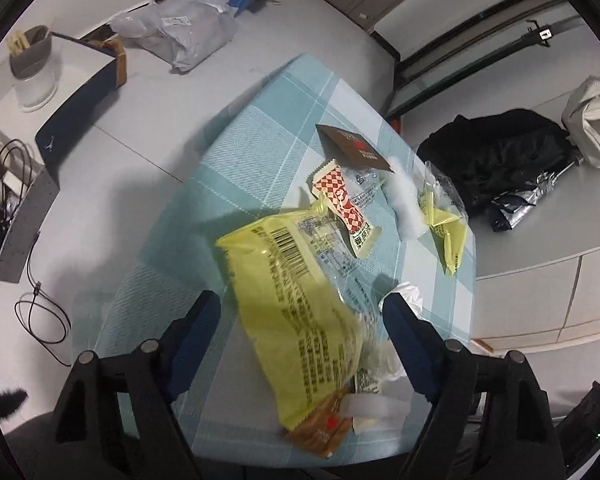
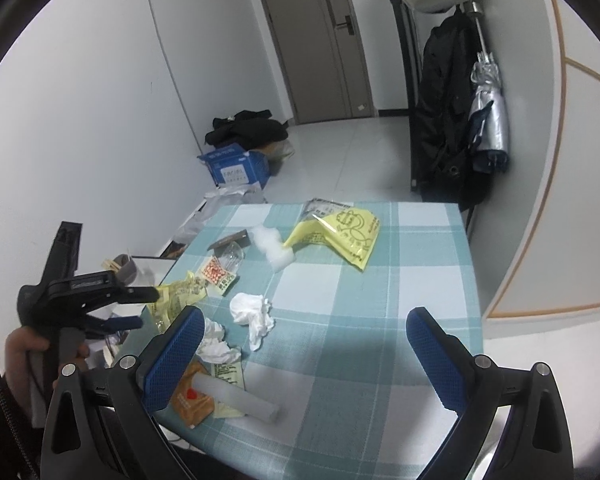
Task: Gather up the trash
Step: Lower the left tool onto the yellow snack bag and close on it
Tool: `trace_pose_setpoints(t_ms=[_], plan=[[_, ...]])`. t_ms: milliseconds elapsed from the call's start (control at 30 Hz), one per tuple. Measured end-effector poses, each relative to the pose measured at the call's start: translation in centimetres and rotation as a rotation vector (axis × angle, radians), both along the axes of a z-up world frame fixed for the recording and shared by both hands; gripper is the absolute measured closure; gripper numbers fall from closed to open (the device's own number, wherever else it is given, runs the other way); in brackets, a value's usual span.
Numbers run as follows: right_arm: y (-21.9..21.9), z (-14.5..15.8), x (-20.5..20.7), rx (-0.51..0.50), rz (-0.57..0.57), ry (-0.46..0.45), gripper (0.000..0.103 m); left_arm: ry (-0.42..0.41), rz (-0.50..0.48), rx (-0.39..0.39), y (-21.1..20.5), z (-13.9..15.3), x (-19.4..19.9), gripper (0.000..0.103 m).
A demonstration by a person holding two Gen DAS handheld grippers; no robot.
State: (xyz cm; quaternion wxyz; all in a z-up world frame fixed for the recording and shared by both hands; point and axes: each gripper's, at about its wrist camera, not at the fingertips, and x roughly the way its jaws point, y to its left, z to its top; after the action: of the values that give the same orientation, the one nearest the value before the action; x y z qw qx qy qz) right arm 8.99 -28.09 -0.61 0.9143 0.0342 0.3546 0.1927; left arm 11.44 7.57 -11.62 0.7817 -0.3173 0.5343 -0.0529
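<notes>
A large yellow snack wrapper point(image 1: 292, 300) lies near the left edge of the teal checked tablecloth point(image 1: 260, 128). My left gripper point(image 1: 300, 308) straddles it with its jaws wide, and neither blue pad visibly presses on it. In the right wrist view the left gripper point(image 2: 142, 307) hangs at the table's left side over that wrapper point(image 2: 180, 296). My right gripper point(image 2: 306, 332) is open above the cloth, nothing between its fingers. A crumpled tissue point(image 2: 252, 316) lies just ahead of it. A red-checked sachet point(image 1: 346, 208), a smaller yellow wrapper point(image 2: 340, 236), a white foam piece point(image 2: 274, 246), an orange packet point(image 2: 190, 400) and a white tube point(image 2: 240, 398) are scattered around.
A bin point(image 1: 34, 68), a grey parcel bag point(image 1: 180, 36) and loose cables point(image 1: 40, 312) are on the floor left of the table. A blue box point(image 2: 236, 168) stands by the wall. A black coat point(image 2: 440, 120) and an umbrella point(image 2: 488, 120) hang beyond the far right corner.
</notes>
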Motion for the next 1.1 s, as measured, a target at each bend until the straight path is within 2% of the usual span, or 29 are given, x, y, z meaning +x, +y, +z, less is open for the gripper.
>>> trace_pose_setpoints(t_ms=[100,200,267,400,500,633,733,900,1100], plan=[[0.2,-0.3,0.3,0.0,0.012,0.016,0.001,0.004,-0.015,0.044,-0.5,-0.1,0.7,0.023],[0.3,-0.4,0.5,0.01,0.02,0.032,0.001,0.024,-0.027,0.087,-0.5,-0.5,1.2,0.039],[0.3,-0.4,0.5,0.011,0.02,0.032,0.001,0.023,-0.024,0.112,-0.6,-0.6,1.4,0.04],[0.3,-0.4,0.2,0.001,0.02,0.031,0.001,0.018,-0.033,0.19,-0.9,-0.5,1.3,0.051],[0.3,-0.5,0.0,-0.009,0.02,0.028,0.001,0.021,-0.042,0.258,-1.1,-0.5,1.2,0.075],[0.4,-0.5,-0.4,-0.025,0.021,0.024,0.001,0.006,-0.017,0.22,-0.3,-0.7,0.9,0.09],[0.5,-0.6,-0.4,-0.036,0.021,0.024,0.001,-0.003,-0.02,0.22,-0.4,-0.8,0.9,0.097],[0.9,-0.8,-0.7,-0.065,0.023,0.017,0.001,-0.01,-0.003,0.212,-0.3,-0.4,0.8,0.099],[1.0,-1.3,-0.5,-0.083,0.017,0.021,0.001,-0.057,0.006,0.156,0.1,0.9,-0.1,0.099]])
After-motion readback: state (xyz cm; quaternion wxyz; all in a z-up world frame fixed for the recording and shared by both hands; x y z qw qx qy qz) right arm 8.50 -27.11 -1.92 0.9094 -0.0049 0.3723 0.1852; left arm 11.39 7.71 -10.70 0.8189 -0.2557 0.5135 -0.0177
